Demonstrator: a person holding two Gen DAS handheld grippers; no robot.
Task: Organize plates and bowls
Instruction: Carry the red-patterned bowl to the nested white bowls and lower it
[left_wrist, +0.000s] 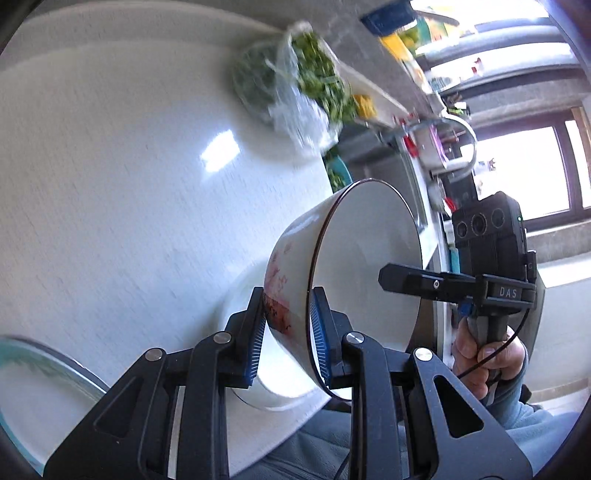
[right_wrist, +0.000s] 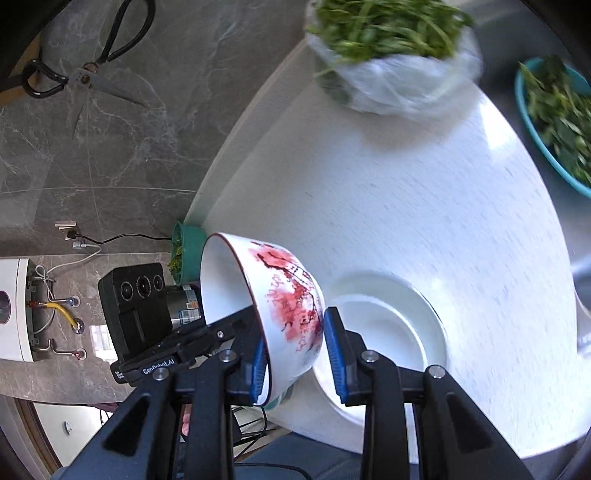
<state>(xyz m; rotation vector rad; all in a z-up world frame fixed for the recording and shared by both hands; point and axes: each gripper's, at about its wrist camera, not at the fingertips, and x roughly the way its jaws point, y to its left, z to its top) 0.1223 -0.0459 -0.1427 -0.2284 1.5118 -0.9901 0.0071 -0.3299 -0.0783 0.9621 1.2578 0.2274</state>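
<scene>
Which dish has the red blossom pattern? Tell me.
The tilted, lifted bowl. The plate lying flat is plain white, and the teal bowl only holds greens.

bowl: 1 | plates: 1 | tools: 2 | scissors: 1

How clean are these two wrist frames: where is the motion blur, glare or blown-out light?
Left wrist: tabletop and bag of greens streaked by motion blur, a glare patch on the table, the window blown out; the gripped bowl stays sharp. Right wrist: bag of greens and teal basin smeared, bowl and white plate crisp; both show fisheye curvature.
</scene>
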